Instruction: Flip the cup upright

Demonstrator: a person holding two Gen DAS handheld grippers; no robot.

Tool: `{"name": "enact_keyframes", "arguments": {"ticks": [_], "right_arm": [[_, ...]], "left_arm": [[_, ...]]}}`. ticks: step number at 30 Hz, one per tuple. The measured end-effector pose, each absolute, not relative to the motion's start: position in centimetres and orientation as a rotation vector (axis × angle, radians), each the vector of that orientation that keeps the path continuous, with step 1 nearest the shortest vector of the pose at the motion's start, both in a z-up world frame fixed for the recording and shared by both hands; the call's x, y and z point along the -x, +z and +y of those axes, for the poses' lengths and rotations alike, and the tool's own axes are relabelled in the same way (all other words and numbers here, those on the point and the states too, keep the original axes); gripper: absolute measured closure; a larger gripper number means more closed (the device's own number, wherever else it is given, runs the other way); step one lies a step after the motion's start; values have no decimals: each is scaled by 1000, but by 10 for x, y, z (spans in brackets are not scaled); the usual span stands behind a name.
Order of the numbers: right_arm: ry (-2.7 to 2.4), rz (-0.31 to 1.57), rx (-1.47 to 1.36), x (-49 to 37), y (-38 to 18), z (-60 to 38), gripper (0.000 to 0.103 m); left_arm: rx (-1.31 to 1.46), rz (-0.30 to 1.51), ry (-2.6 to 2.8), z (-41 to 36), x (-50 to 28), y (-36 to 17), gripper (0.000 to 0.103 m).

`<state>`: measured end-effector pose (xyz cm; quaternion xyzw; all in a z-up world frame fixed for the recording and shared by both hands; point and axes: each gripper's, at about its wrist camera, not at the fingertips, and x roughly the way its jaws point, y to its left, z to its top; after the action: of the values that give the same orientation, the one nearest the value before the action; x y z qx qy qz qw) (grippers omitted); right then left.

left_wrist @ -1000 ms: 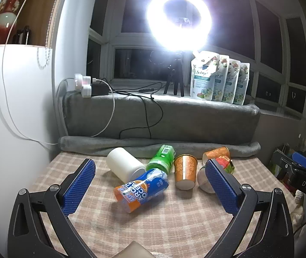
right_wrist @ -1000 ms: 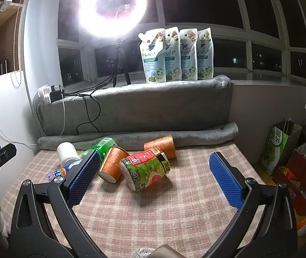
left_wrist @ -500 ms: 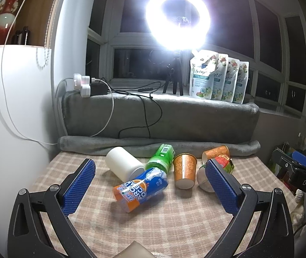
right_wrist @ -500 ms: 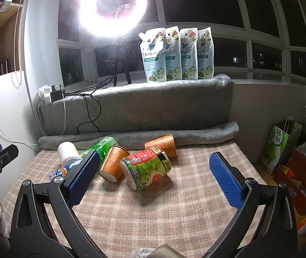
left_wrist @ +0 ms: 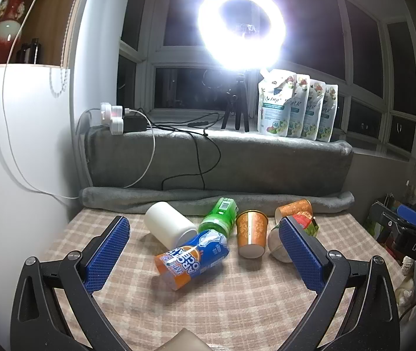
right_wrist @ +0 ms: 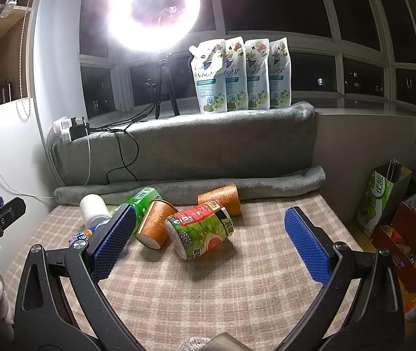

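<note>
Almost nothing changes vs 1 s ago: both views creep a hair closer, cups all sit where they were, none touched. So task is at approach stage, no grasp yet, nothing flipped.

Left gripper (left_wrist: 205,247): jaws spread wide, empty. Right gripper (right_wrist: 208,239): same, spread wide, empty.

Cups lie in a cluster at the far half of the beige plaid tabletop (right_wrist: 237,292), just in front of the rolled grey blanket (right_wrist: 281,181) along its far edge:
- blue-orange printed plastic cup (left_wrist: 192,259) on its side, nearest the tabletop's centre, dead ahead between the left gripper's pads, a bit beyond the tips.
- plain white cylindrical cup (left_wrist: 170,225) on its side, behind it toward far-left corner.
- green printed cup (left_wrist: 219,216) on its side, touching the blue-orange one's far end.
- orange patterned paper cup (left_wrist: 251,235), looks upside down / tilted, right of green.
- 2nd orange patterned paper cup (right_wrist: 221,199) on its side by the blanket.
- green-red fruit-print tub-shaped cup (right_wrist: 200,234) on its side, ahead of right gripper, closer to its left pad; in left view it's half hidden behind the right pad.

Judgement: likely targets = blue-orange cup for L, fruit-print cup for R. Which one goes first, can't tell. Next move needs advance + close across the cup body, then rotate to stand it. Risk: cups are packed together, neighbours may roll when one is pulled.
</note>
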<state>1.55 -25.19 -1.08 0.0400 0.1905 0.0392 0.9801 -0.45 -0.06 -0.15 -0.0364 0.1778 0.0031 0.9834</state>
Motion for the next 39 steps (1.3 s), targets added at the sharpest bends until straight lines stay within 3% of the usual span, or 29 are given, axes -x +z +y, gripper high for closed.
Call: {"name": "enact_keyframes", "arguments": {"ticks": [39], "right_arm": [[209,499,-144,-49,-16,-245,0]], "left_arm": [[93,417,11,11,-3,-15,1]]}}
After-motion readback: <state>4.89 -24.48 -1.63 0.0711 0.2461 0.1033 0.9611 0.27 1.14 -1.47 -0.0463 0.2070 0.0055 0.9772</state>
